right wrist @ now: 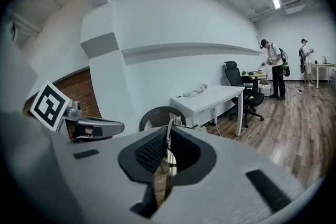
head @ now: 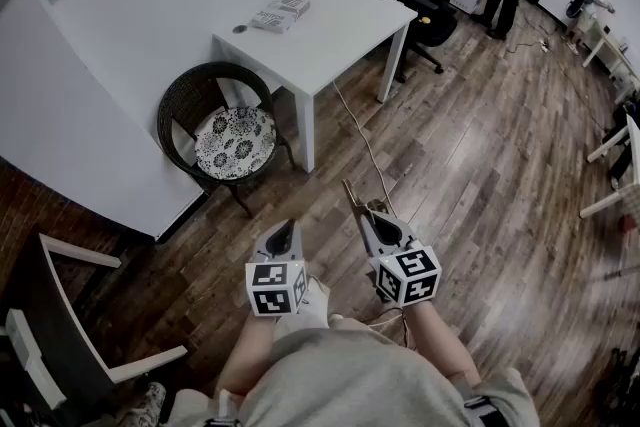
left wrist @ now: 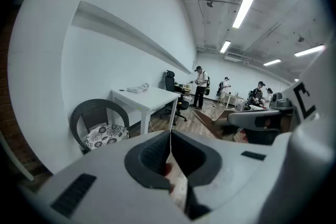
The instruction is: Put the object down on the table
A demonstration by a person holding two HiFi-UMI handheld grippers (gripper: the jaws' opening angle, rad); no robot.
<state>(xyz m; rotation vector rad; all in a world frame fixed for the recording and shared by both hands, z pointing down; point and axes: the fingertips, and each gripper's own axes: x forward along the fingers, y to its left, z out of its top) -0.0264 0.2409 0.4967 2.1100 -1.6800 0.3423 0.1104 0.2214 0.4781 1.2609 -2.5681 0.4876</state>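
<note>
A person in a grey top (head: pixel 340 380) stands on a wood floor (head: pixel 480 175) with a gripper in each hand. The right gripper (head: pixel 375 218) has its jaws closed on a thin brown object (head: pixel 353 193), which sticks out ahead of the jaws and hangs above the floor. Near on its left, the left gripper (head: pixel 283 233) has its jaws pressed together with nothing between them. The white table (head: pixel 330 25) stands farther off against the wall, well apart from the object, with a small bundle (head: pixel 285 5) on its far left edge. A wicker chair (head: pixel 190 105) with a patterned cushion (head: pixel 235 140) sits just left of the table.
</note>
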